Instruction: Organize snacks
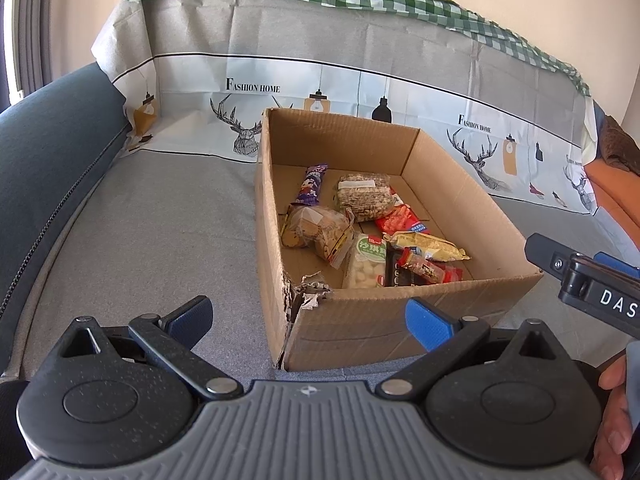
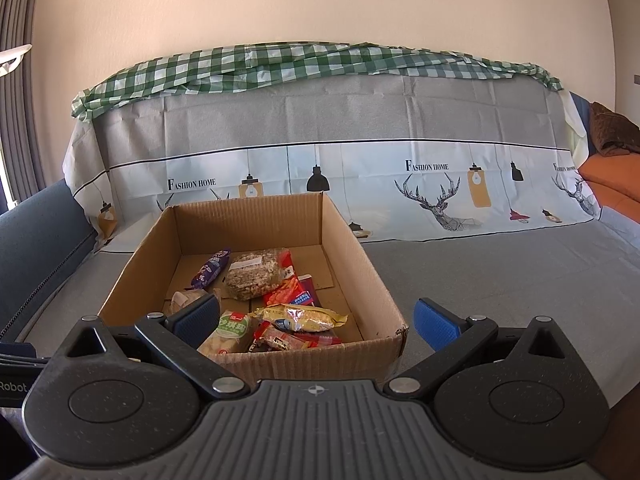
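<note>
My left gripper (image 1: pixel 308 320) hangs before the torn near corner of the cardboard box (image 1: pixel 400 320), jaws spread wide, empty. The snacks (image 1: pixel 360 232) lie loose inside the box on the sofa's grey cover (image 1: pixel 160 220). I judge the packets light, crinkly, crushable; grip at sealed ends. My right gripper (image 2: pixel 316 320) is likewise wide open, empty. Only the left view shows the torn corner; only the right shows clear cover beside the box
</note>
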Motion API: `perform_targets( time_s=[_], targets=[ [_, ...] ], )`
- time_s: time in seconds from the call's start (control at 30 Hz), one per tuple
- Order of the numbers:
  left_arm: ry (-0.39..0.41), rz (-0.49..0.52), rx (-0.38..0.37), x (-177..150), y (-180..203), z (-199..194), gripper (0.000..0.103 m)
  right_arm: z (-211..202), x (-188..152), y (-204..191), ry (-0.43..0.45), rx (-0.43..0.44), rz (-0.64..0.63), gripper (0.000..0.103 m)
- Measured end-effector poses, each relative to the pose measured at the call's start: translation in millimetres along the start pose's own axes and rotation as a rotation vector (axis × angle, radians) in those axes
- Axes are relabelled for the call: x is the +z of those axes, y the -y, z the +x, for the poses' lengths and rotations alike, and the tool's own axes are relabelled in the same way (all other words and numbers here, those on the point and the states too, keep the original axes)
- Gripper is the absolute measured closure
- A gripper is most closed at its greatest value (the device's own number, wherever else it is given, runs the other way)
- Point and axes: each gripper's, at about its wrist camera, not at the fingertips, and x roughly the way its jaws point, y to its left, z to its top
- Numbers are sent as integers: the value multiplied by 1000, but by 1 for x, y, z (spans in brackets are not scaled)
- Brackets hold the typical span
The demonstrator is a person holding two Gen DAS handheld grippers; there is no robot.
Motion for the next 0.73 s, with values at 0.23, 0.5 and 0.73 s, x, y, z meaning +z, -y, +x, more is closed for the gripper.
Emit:
perform_targets(
  time_s=[0.23,0.5,0.73],
  targets=[
    [2,7,-10,-1,-3,2,0,-2,0,1,12,-1,-17,1],
    [17,30,-36,0,-8,10,0,2,3,1,14,-3,-14,1],
    [86,85,-81,8,-9,16,0,14,9,2,-1,-5,-34,1]
  ],
)
